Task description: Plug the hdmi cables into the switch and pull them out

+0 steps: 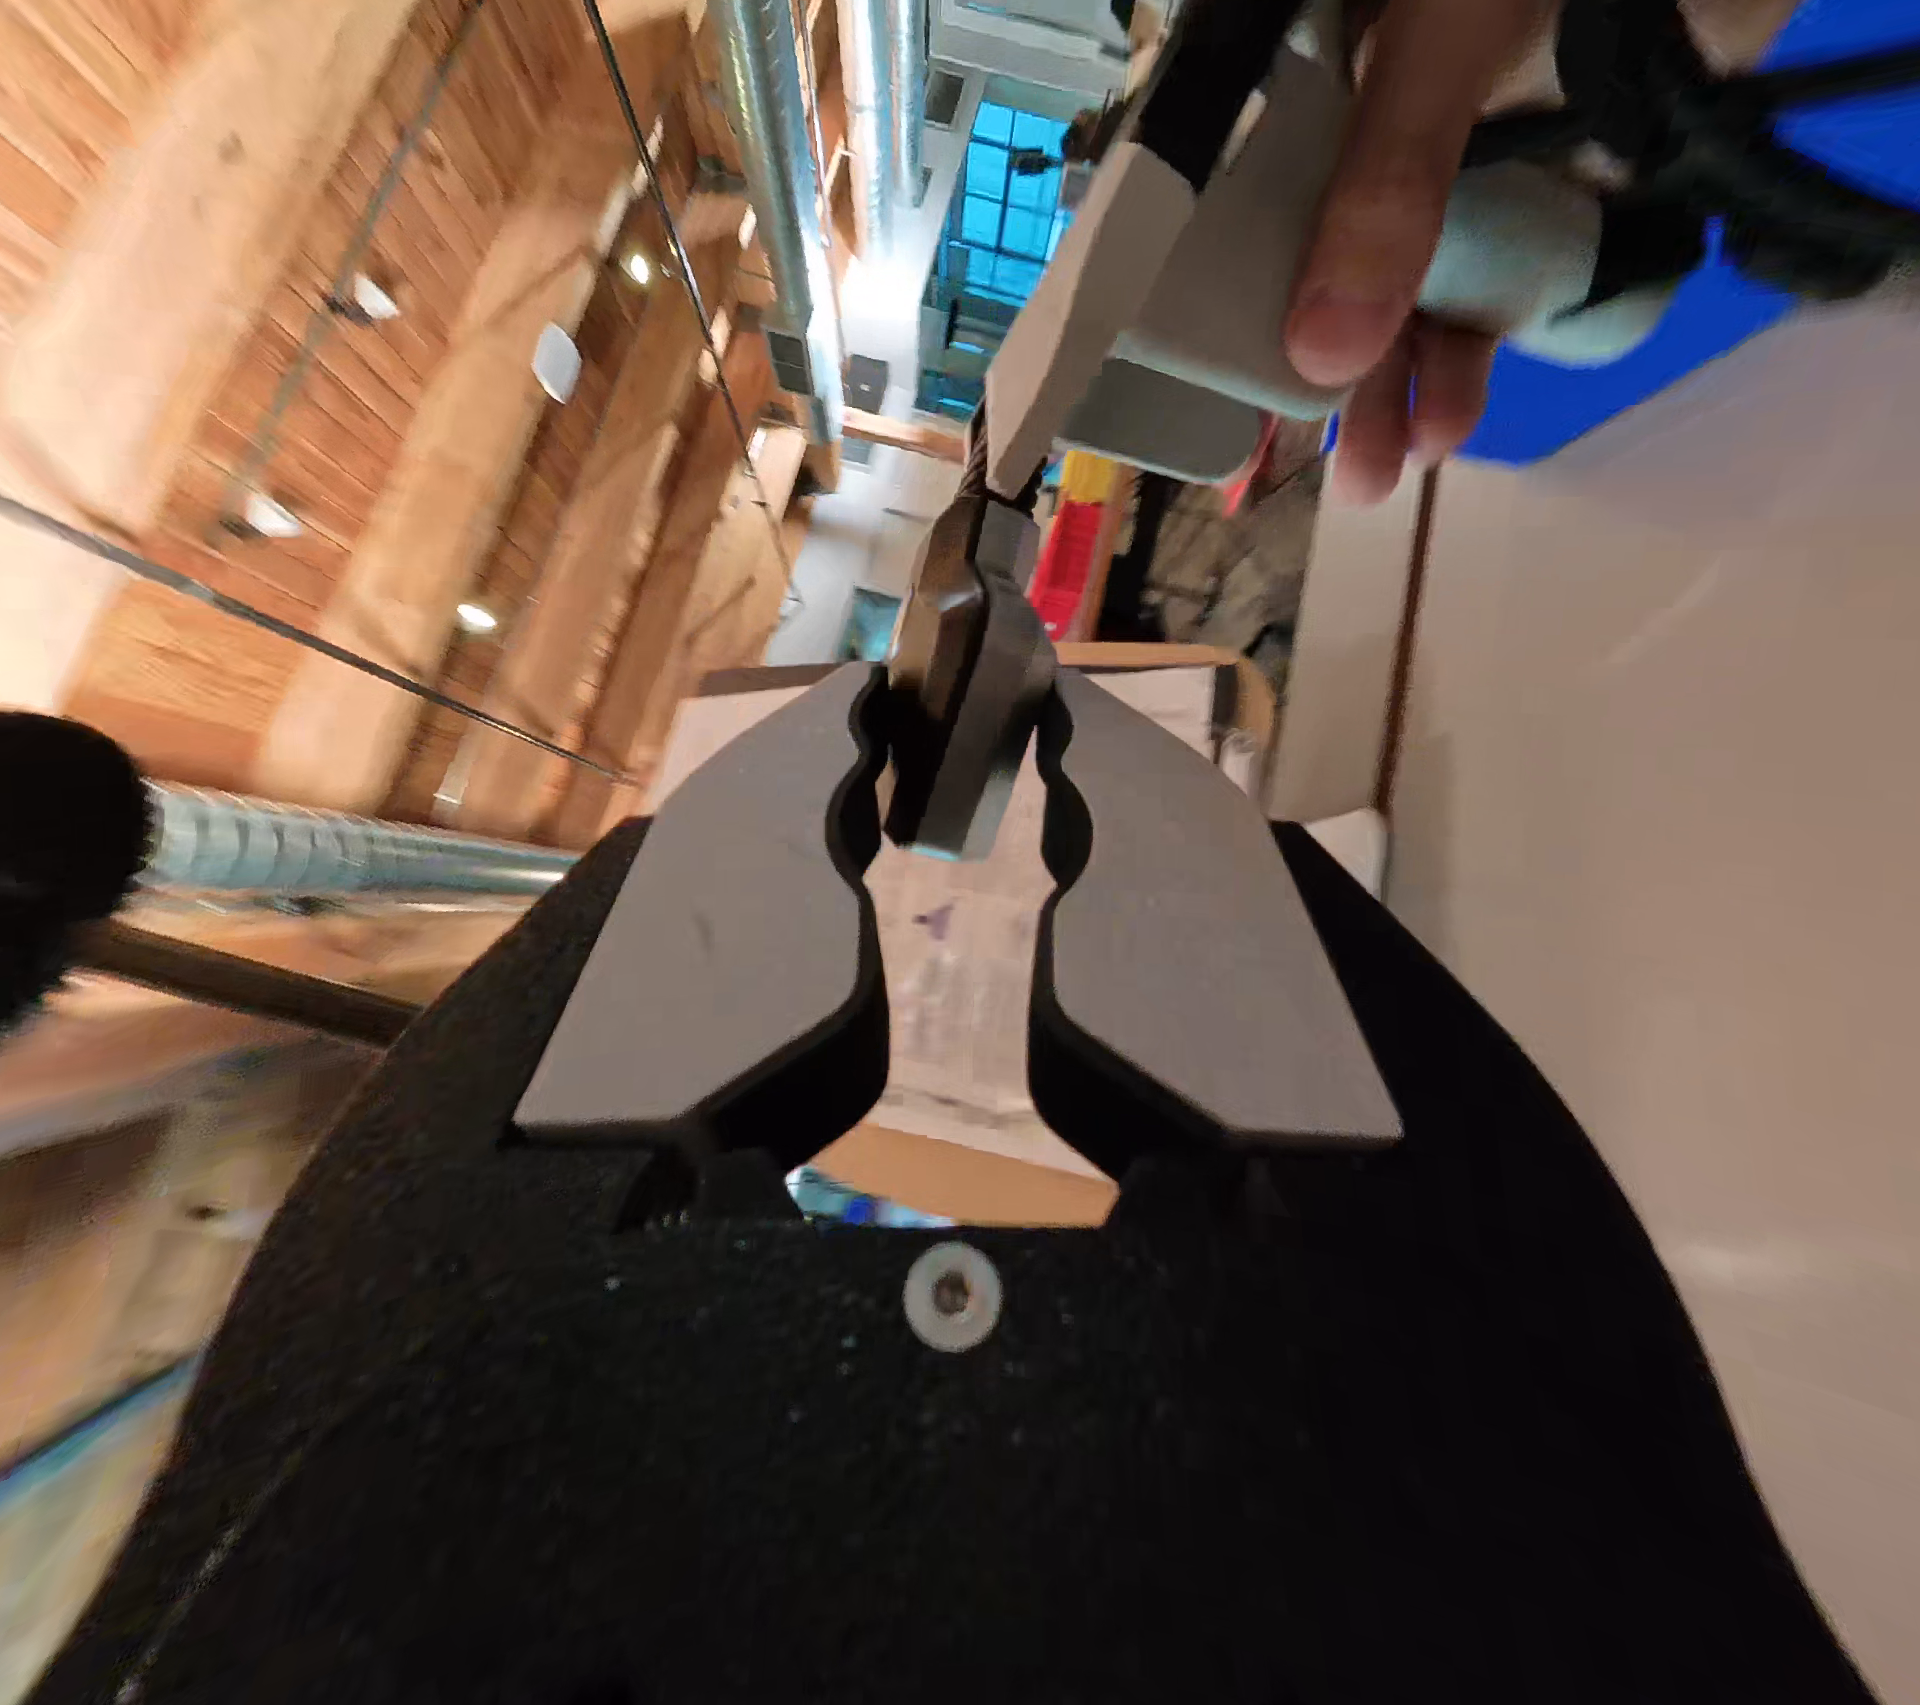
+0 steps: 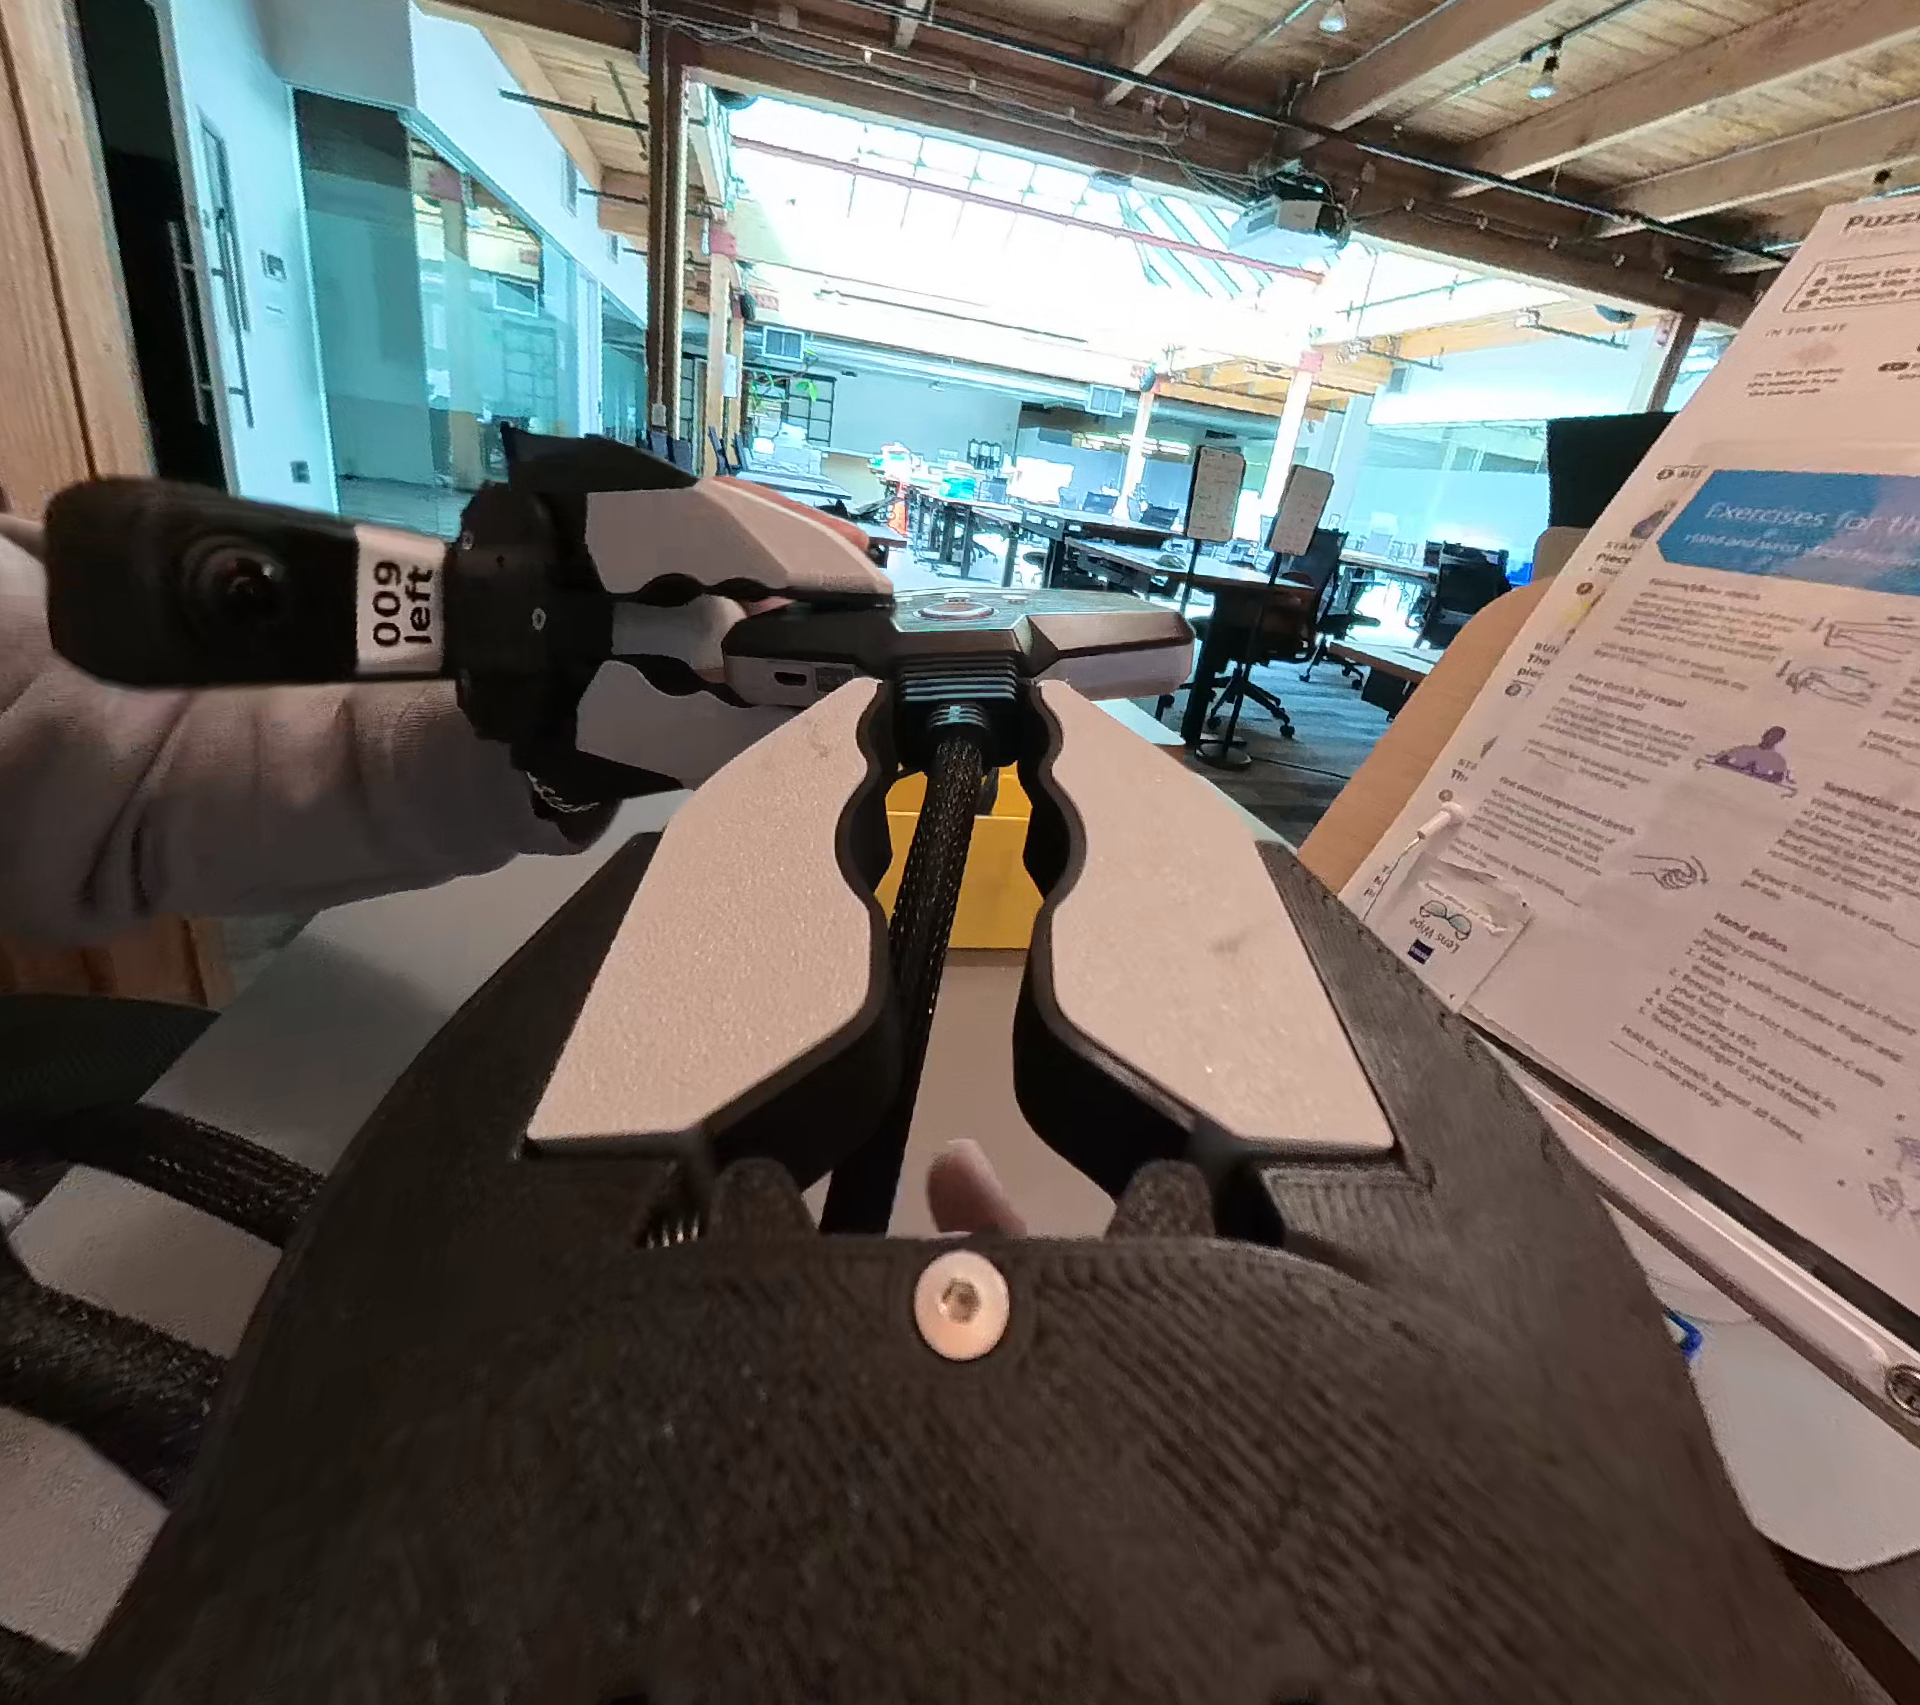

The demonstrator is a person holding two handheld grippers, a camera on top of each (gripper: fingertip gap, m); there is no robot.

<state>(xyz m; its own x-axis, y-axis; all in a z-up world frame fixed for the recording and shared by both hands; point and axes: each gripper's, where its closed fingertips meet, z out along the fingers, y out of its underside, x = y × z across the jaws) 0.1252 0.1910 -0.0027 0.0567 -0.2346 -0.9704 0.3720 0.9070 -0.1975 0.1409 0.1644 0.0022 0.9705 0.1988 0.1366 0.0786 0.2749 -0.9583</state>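
The dark grey HDMI switch point(image 2: 1081, 629) hangs in the air, held level. My left gripper point(image 2: 810, 627) comes in from the left and is shut on the switch's left end. My right gripper point(image 2: 956, 699) is shut on the ribbed black HDMI plug point(image 2: 956, 681), whose front meets the switch's near edge. The braided cable point(image 2: 925, 886) runs back between my right fingers. In the left wrist view the switch point(image 1: 935, 647) sits edge-on between my left gripper's point(image 1: 961, 720) tips. Beyond it, my right gripper point(image 1: 1023, 471) holds the plug, steered by a hand point(image 1: 1392, 201).
A slanted board with printed sheets point(image 2: 1662, 720) stands close on the right. A yellow box point(image 2: 987, 907) sits on the white table point(image 2: 312, 980) below the switch. More black braided cable point(image 2: 104, 1343) lies at the lower left. A grey sleeve point(image 2: 208, 772) is behind the left gripper.
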